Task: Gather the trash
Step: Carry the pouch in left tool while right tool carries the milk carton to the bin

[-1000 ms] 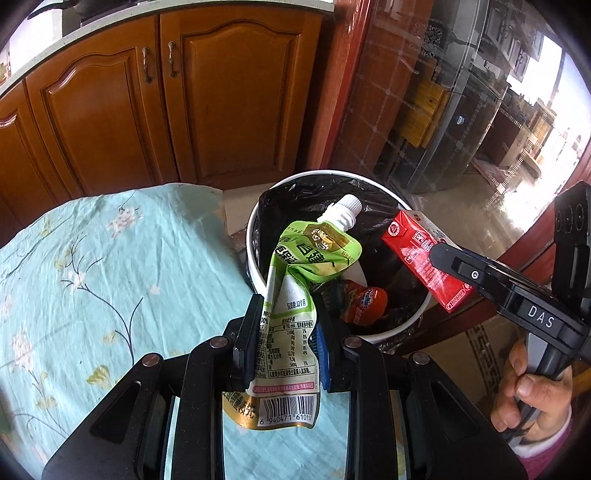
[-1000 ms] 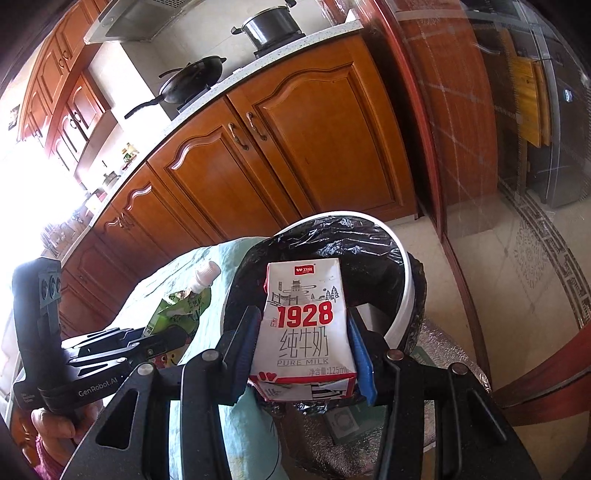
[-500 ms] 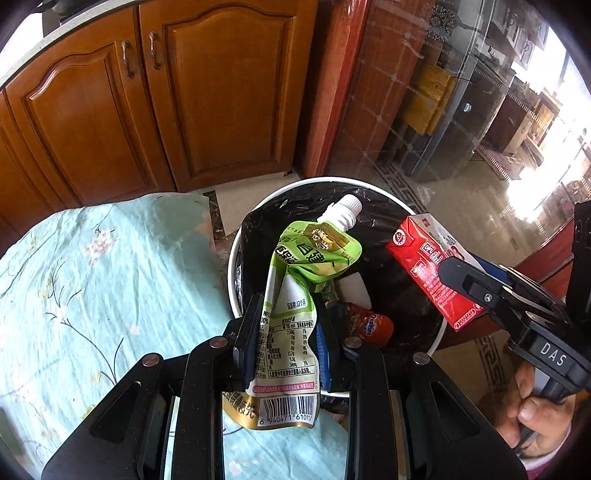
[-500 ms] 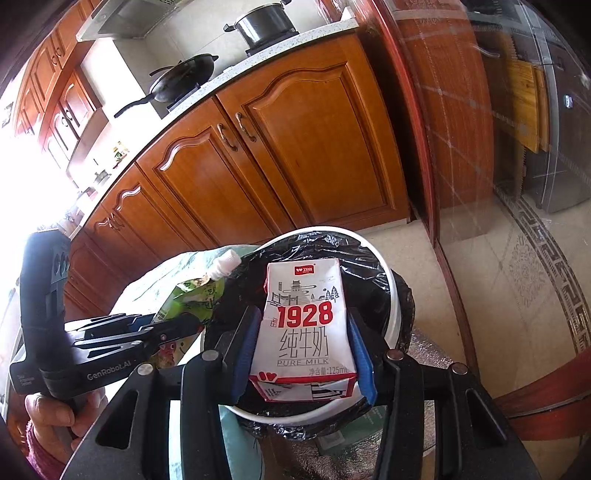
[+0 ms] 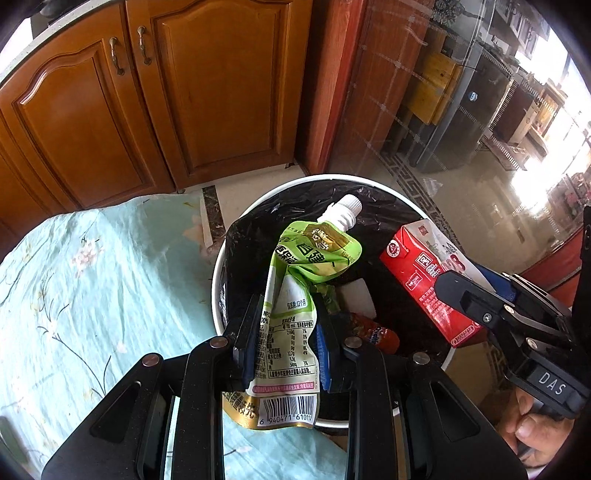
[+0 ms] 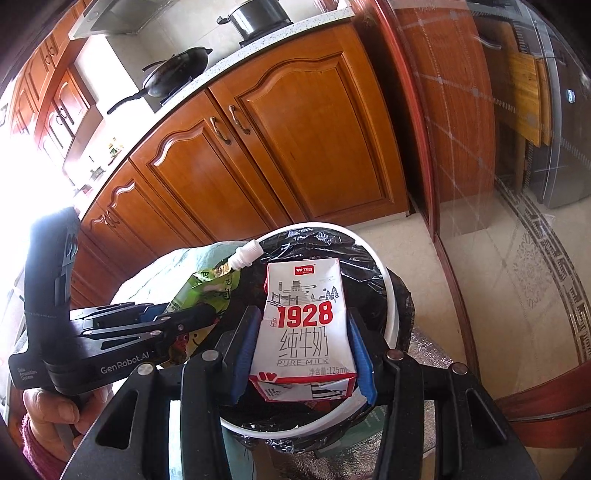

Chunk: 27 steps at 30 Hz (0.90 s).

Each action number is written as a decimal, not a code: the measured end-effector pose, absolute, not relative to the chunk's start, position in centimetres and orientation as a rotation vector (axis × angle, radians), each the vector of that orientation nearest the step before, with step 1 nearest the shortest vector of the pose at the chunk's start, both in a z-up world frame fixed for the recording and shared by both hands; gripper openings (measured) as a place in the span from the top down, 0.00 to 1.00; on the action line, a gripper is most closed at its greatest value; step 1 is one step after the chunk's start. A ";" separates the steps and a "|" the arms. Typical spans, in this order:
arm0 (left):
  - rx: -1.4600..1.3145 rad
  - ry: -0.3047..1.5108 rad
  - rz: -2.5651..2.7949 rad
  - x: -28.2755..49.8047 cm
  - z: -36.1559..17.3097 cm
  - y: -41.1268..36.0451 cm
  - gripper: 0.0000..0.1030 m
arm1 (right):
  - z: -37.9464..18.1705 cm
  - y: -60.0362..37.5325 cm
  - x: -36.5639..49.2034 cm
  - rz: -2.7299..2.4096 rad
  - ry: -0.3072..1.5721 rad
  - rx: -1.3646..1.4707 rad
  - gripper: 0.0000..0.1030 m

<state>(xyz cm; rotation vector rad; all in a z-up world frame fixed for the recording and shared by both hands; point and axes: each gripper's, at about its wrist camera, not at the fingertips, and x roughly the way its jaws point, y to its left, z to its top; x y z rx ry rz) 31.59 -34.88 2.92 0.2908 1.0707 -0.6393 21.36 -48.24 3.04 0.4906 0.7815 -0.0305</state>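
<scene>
Two wrist views look down on a white-rimmed trash bin point(image 5: 218, 266) lined with a black bag, at the centre of each frame. In the left wrist view, the left gripper point(image 5: 286, 343) fills the bottom centre, its jaws clamped on a crumpled green drink pouch point(image 5: 295, 295) whose white spout points up over the bin's opening. At the right of that frame the right gripper point(image 5: 465, 295) reaches in over the bin's rim, its jaws clamped on a red and white milk carton point(image 5: 417, 273); part of a hand point(image 5: 532, 432) shows below it at the lower right. Down inside the bin lie a small orange-red wrapper point(image 5: 380, 334) and something white point(image 5: 356, 297). A pale green floral tablecloth point(image 5: 92, 295) covers the table at the left, beside the bin. In the right wrist view the carton, marked 1928 and Pure Milk, stands upright between the blue pads point(image 6: 243, 350) above the bin's opening, with the pouch just to its left. Wooden cabinet doors point(image 6: 280, 147) fill the upper half, with a black wok point(image 6: 177, 74) and a pot point(image 6: 258, 16) on the counter above them.
</scene>
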 end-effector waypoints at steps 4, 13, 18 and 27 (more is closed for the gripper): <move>0.296 1.075 -0.632 31.8 2.7 -35.1 0.77 | 2.8 -48.4 21.5 -0.031 0.785 0.494 0.54; 0.312 1.074 -0.621 31.9 2.5 -35.6 0.77 | 2.6 -48.7 21.7 -0.031 0.793 0.496 0.54; 0.322 1.073 -0.617 31.9 2.5 -36.1 0.77 | 2.5 -48.8 21.7 -0.031 0.794 0.496 0.54; 0.324 1.075 -0.612 31.9 2.3 -36.3 0.75 | 2.4 -49.0 21.8 -0.031 0.797 0.505 0.54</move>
